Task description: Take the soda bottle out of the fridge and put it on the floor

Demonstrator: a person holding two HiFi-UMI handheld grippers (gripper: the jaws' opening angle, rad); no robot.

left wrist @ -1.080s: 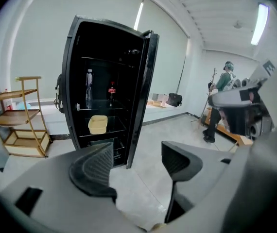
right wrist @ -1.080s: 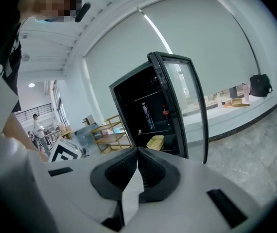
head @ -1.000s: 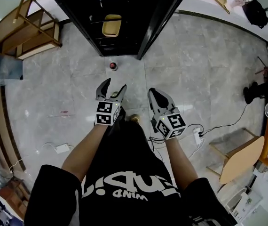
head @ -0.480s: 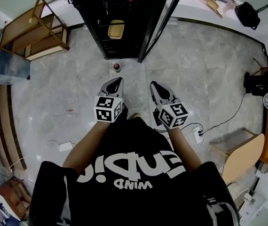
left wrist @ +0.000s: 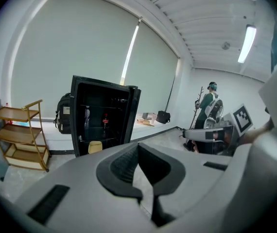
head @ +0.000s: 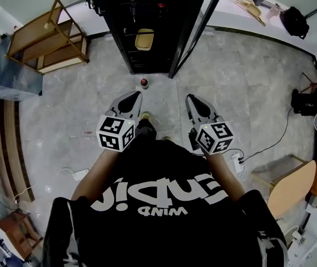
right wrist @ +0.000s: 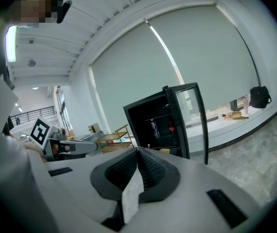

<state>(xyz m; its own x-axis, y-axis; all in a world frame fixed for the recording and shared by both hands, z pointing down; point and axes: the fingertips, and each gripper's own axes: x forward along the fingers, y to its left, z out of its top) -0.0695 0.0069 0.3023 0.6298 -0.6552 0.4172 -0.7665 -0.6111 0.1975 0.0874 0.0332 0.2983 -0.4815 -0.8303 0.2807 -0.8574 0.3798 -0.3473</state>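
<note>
The soda bottle [head: 144, 83], small with a red cap, stands upright on the grey floor just in front of the open black fridge [head: 119, 15]. My left gripper [head: 137, 96] is shut and empty, a short way nearer me than the bottle and above it. My right gripper [head: 191, 99] is also shut with nothing in it, off to the bottle's right. In the left gripper view the closed jaws [left wrist: 138, 145] point at the fridge [left wrist: 102, 115], where a red-labelled bottle [left wrist: 105, 122] stands on a shelf. The right gripper [right wrist: 137, 151] faces the same fridge [right wrist: 163, 123].
The fridge door [head: 194, 21] hangs open to the right. A yellow container [head: 144, 39] sits low inside the fridge. A wooden shelf rack [head: 50, 38] stands at the left. A power strip with cables [head: 236, 160] and a wooden chair [head: 283, 188] lie at the right.
The left gripper's jaws went from open to shut, with nothing between them. Both grippers rose and came closer to the head camera. The bottle stayed on the floor.
</note>
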